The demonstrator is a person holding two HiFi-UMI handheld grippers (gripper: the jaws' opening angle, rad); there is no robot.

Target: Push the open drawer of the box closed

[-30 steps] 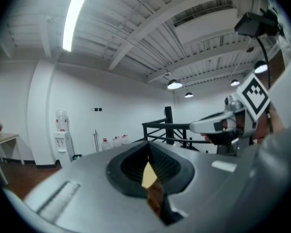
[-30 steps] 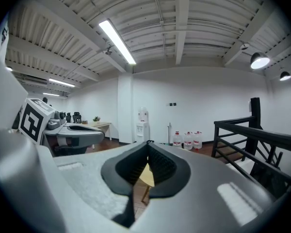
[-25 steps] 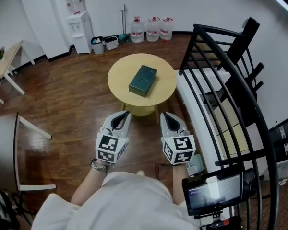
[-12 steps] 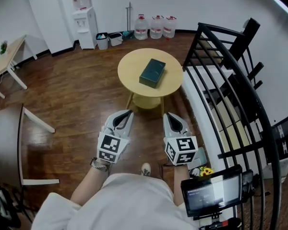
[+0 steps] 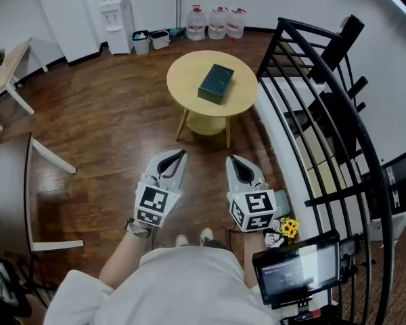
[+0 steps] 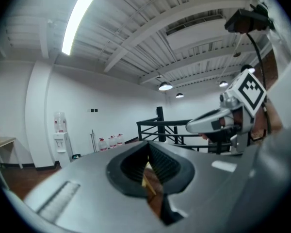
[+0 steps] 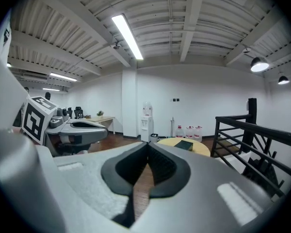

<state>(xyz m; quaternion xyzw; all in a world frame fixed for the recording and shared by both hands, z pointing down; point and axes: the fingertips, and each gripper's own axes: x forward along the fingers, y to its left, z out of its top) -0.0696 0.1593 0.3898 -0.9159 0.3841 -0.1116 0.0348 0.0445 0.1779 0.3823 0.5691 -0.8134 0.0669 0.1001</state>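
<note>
A dark green box (image 5: 216,83) lies on a round yellow table (image 5: 186,80) well ahead of me; the right gripper view shows the box (image 7: 185,145) small and far off on that table (image 7: 203,148). I cannot make out its drawer from here. My left gripper (image 5: 178,156) and right gripper (image 5: 234,162) are held side by side over the wooden floor, far short of the table, tips pointing toward it. Both are shut with nothing between the jaws. In each gripper view the jaws meet, left gripper (image 6: 147,152), right gripper (image 7: 147,153).
A black metal railing (image 5: 311,87) curves along the right. A white-legged table (image 5: 27,175) stands at the left. A water dispenser (image 5: 115,12), bins and water bottles (image 5: 218,20) line the far wall. A small screen (image 5: 298,268) sits by my right arm.
The view has pulled back from the table, which now sits higher and farther in the head view. Both grippers keep their side-by-side pose and stay shut.
</note>
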